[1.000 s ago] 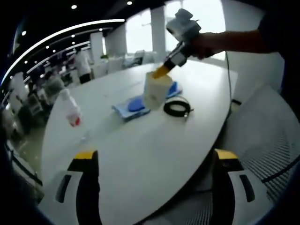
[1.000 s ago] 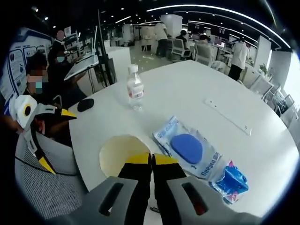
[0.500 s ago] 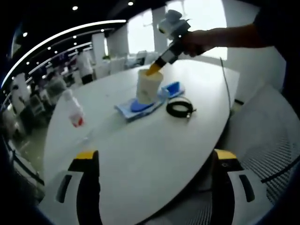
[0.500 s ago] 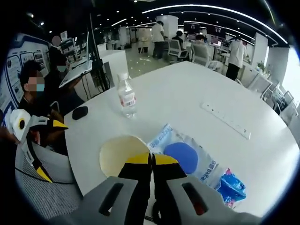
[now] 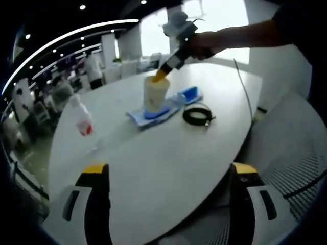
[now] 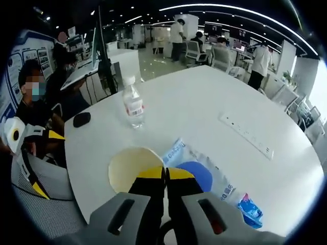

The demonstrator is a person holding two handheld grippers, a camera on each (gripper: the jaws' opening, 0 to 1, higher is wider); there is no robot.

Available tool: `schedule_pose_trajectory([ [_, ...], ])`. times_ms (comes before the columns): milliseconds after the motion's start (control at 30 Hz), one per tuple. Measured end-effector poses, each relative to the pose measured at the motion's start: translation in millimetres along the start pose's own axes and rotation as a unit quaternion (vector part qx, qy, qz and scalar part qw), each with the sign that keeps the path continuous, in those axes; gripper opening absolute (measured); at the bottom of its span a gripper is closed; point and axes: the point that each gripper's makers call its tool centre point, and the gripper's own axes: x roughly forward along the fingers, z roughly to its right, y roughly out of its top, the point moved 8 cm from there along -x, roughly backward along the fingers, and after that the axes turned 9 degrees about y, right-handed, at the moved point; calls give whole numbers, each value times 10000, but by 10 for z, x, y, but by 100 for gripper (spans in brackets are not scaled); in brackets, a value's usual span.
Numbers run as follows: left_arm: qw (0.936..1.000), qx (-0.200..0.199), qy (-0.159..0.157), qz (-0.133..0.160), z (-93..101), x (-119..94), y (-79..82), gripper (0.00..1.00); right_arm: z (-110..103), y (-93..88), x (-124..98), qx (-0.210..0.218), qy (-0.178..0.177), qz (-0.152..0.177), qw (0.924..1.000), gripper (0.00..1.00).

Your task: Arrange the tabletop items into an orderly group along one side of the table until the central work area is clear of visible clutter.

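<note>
Placement of the paper cup [image 5: 155,93] is judged to be the step in hand: it is pinched by its rim in the right gripper [image 6: 165,176], whose fingers are closed tight on it, and held over the blue packet [image 5: 148,115] near the worktop [image 5: 168,158] edge, beside the black cable coil [image 5: 197,115]. A release there seems called for next. The cup is pale, upright and empty. The left gripper [image 5: 168,178] is held wide apart, holding nothing.
</note>
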Motion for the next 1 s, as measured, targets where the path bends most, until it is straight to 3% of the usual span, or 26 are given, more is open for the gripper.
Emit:
schedule_pose_trajectory([
  [400, 10000, 9, 28, -11, -12, 0, 2, 94, 99, 193, 176, 90, 1, 62, 9999, 0],
  [1000, 10000, -38, 9, -28, -25, 7, -11, 93, 124, 333, 479, 410, 41, -5, 9991, 0],
])
